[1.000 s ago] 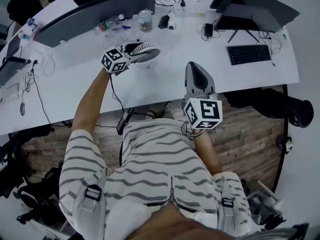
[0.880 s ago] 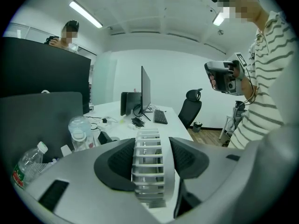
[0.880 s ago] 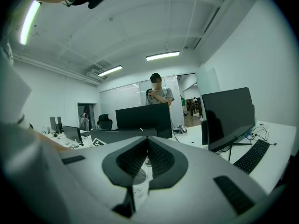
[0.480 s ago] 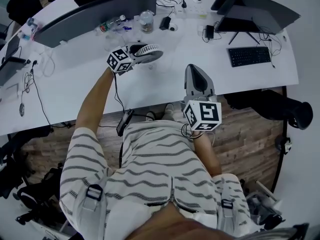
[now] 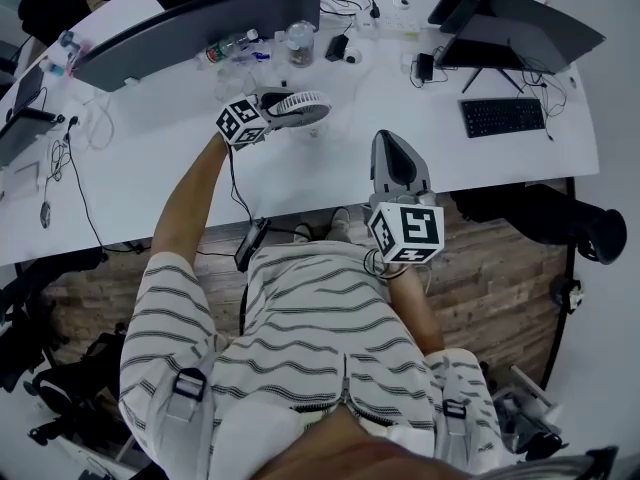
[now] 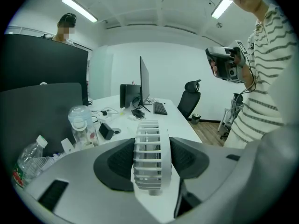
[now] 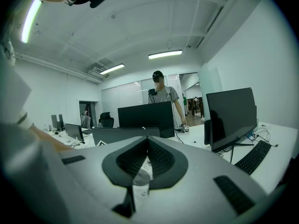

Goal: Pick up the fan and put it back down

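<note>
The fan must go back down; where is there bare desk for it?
Bare desk lies between the fan and the front edge, and between the right gripper and the keyboard. Behind the fan it is crowded with a bottle and a jar.

A keyboard (image 5: 503, 116) and monitor (image 5: 190, 23) sit on the white desk (image 5: 300, 176).

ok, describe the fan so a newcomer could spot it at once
At the long white desk, look just in front of the big dark curved monitor. The fan is the white round one with a slatted grille, clamped edge-on in the left gripper; the bottle and jar behind it are clear.
</note>
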Demonstrator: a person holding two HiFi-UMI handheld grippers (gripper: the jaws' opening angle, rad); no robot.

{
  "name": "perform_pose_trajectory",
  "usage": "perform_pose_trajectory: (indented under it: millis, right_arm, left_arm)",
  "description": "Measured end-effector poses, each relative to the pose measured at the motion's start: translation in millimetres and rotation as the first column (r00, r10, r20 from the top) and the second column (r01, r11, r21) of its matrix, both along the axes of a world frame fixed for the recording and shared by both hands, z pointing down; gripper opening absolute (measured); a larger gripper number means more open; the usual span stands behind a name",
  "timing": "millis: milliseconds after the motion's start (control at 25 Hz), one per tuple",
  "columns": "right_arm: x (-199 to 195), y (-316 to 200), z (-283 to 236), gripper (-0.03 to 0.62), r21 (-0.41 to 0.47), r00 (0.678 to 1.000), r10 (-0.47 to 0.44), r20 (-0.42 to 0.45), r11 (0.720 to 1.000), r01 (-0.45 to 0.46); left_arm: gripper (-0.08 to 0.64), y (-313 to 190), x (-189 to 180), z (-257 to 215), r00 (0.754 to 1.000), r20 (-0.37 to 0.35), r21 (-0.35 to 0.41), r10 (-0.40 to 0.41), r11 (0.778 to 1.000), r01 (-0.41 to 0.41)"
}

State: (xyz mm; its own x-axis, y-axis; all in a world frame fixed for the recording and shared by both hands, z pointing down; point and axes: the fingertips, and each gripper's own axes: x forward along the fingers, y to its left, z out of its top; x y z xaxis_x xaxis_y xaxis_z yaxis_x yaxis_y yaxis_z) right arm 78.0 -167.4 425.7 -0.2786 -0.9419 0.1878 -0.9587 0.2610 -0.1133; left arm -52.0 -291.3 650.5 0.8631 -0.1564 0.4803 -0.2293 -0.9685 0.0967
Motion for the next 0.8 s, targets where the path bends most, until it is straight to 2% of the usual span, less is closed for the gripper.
perform_pose_trajectory:
  millis: [480,800]
  right_arm:
    - [-5,1,-1,0.011,0.005,1.0,-0.016,0.006,1.0,0.016]
    - [-7,2,-3,0.011,0.011,1.0,-0.026,0.01,1.0,0.026]
  left_arm:
    - [0.227,1,-17,19,0.994,0.11,-0.002,-0.019,1.0,0.02]
    - [0.241,0,-22,21,0.989,0.136,0.007,-0.059,0.998,0.059]
